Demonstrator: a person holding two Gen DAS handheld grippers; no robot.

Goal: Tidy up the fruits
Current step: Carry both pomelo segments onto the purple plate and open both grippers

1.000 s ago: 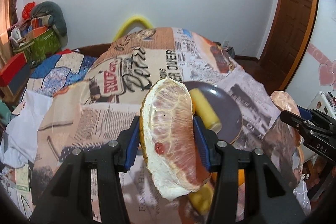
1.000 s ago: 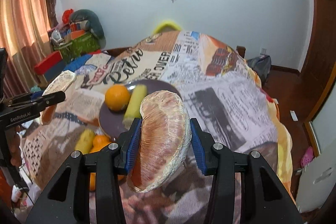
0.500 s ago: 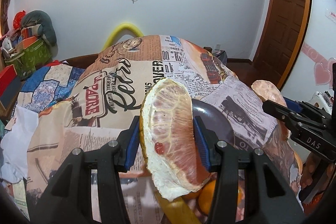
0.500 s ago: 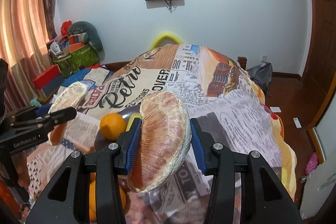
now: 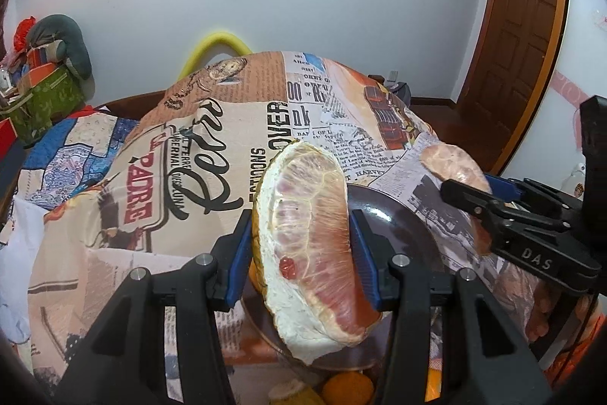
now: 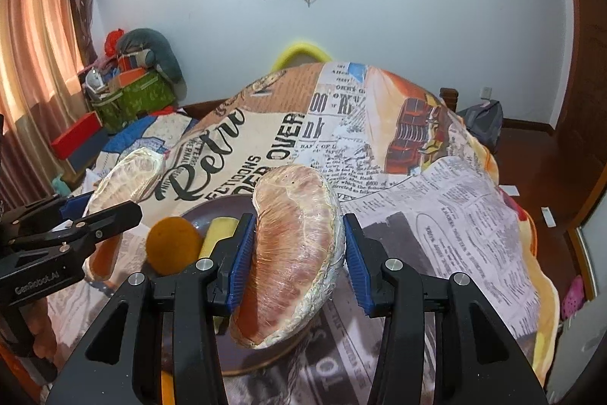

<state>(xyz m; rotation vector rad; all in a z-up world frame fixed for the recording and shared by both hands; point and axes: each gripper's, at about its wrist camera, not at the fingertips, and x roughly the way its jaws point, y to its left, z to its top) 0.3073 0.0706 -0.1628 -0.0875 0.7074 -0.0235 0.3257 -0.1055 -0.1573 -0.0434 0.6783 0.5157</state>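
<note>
My left gripper [image 5: 301,249] is shut on a wrapped pomelo wedge [image 5: 311,245] and holds it above the dark plate [image 5: 394,211]. My right gripper [image 6: 296,253] is shut on a second wrapped pomelo wedge [image 6: 296,253] over the same plate [image 6: 205,215]. An orange [image 6: 174,245] and a yellow fruit [image 6: 218,234] lie on the plate. Each gripper shows in the other's view, the right one [image 5: 470,185] to the right, the left one [image 6: 114,204] to the left.
The plate sits on a table covered with a newspaper-print cloth [image 6: 436,200]. More oranges [image 5: 347,388] lie at the near edge below the plate. A yellow chair back [image 6: 301,50] stands behind the table. Boxes and bags [image 6: 129,90] are piled at the left wall.
Both grippers have moved forward and lower over the plate, each still holding its pomelo wedge. The plate and fruits now sit closer beneath them.
</note>
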